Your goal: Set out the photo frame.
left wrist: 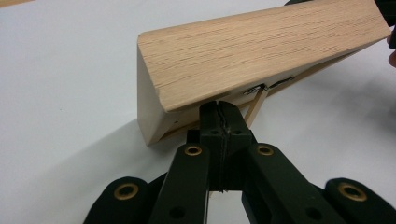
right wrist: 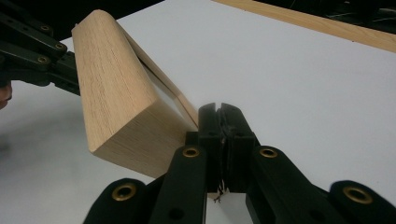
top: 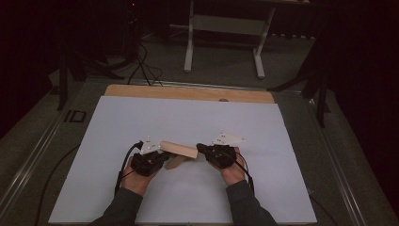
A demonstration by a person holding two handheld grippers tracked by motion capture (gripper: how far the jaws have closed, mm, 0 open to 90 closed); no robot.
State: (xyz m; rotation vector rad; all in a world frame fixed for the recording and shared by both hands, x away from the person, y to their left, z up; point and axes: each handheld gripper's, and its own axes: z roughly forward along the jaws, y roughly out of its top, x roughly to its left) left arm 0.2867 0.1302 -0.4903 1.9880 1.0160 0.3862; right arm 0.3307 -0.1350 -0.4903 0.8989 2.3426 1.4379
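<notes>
High view: wooden block (top: 179,149) between left gripper (top: 162,157); right gripper (top: 201,149)

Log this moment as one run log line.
left tongs: shut on wooden block | right tongs: shut on wooden block | block: held above white sheet

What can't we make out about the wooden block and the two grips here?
- Wooden block, high view: too small and dim to read its underside.
- Left gripper, left gripper view: jaws pressed together under the block's edge; what they pinch is hidden.
- Right gripper, right gripper view: jaws closed beside the block; contact hidden by the block.
</notes>
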